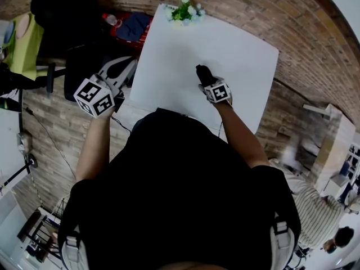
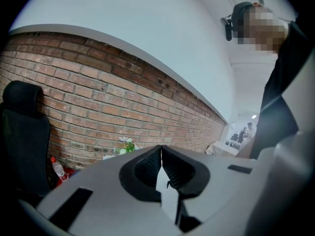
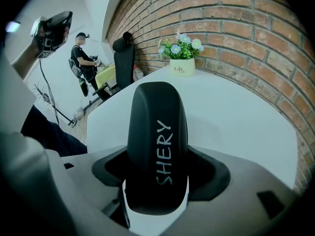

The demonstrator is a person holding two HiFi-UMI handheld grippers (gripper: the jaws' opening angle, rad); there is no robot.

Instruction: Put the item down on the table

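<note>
With right gripper [image 3: 157, 178], clamps black SHERY case [image 3: 157, 127], angled down over table [image 3: 236, 117] for set-down; holds left gripper [image 2: 161, 167] closed, empty, aside.

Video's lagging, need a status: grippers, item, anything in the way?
Right gripper shut on black SHERY case, over white table. Left gripper shut, empty, off table's left side. Flower pot at far edge, well away.

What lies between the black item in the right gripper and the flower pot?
Only bare white table between item and pot; the right gripper view shows it.
</note>
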